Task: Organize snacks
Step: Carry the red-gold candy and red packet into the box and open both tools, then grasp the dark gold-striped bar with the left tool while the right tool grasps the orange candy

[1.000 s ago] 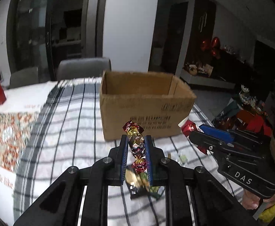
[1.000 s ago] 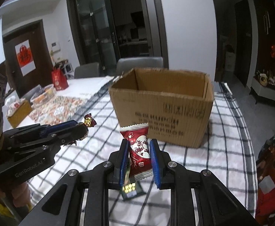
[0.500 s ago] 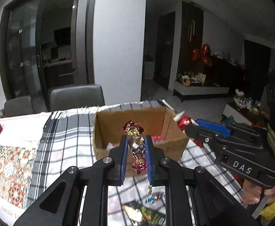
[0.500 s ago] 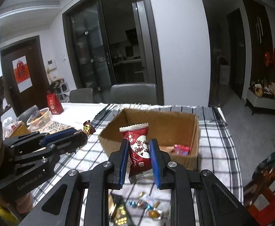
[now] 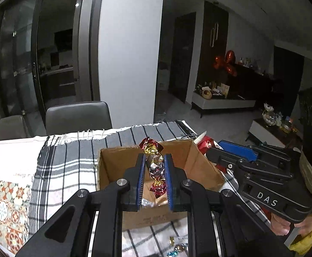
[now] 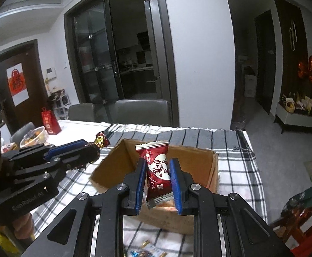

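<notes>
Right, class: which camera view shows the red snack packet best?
The right wrist view: the red snack packet faces the camera, its print visible, held in the right gripper. In the left wrist view only its serrated top shows, edge-on, beside the cardboard box.

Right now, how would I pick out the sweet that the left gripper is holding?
Find the open cardboard box on the checked tablecloth. Above it, the left gripper pinches a foil sweet upright between blue-lined fingers. It has twisted red-and-gold ends and a silvery middle, unlike the flat red packet in the right gripper.
</notes>
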Available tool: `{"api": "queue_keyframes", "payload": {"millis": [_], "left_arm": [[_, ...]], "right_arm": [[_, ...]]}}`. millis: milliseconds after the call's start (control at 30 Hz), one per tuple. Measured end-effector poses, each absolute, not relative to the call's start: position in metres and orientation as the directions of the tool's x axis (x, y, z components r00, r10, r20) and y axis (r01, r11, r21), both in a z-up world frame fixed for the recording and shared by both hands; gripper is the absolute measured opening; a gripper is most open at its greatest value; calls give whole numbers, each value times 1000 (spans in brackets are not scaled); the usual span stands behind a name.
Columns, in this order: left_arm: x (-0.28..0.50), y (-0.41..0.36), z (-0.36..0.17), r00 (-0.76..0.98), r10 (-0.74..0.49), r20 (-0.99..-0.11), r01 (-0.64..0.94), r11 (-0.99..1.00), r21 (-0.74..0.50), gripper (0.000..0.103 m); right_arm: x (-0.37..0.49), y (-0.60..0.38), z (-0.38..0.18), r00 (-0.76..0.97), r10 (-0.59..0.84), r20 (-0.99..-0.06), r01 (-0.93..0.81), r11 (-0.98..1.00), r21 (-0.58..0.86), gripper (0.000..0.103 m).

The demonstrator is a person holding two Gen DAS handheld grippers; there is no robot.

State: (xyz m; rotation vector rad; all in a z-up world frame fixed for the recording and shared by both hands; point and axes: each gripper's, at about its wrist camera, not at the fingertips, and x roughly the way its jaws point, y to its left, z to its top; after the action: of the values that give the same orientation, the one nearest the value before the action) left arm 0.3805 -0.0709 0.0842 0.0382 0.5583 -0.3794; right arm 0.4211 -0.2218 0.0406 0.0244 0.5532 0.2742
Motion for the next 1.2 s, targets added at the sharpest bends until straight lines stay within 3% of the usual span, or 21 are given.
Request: {"api": "queue_keyframes", "payload": {"millis": [133, 233, 267, 467, 867, 1200], "left_arm": [[400, -75, 82, 772, -323, -548, 349, 935, -59, 19], [409, -77, 80, 767, -310, -561, 341, 939, -52, 32], [409, -76, 80, 769, -305, -561, 334, 941, -53, 41], [390, -73, 79, 789, -251, -561, 292, 956, -17, 50], [332, -70, 84, 792, -201, -577, 238, 971, -11, 52], [299, -70, 60, 739, -192, -646, 232, 972, -24, 52]], "right_arm": [[437, -224, 38, 806, 257, -534, -241, 965, 100, 24], [443, -226, 35, 802, 245, -545, -224, 969, 106, 25], [444, -227, 35, 798, 247, -550, -221, 969, 114, 25], [432, -232, 35, 797, 247, -552, -219, 969, 118, 25], [388, -234, 33, 774, 298, -558, -279, 953, 121, 25], [360, -234, 15, 717, 324, -617, -313, 941, 129, 25]]}}
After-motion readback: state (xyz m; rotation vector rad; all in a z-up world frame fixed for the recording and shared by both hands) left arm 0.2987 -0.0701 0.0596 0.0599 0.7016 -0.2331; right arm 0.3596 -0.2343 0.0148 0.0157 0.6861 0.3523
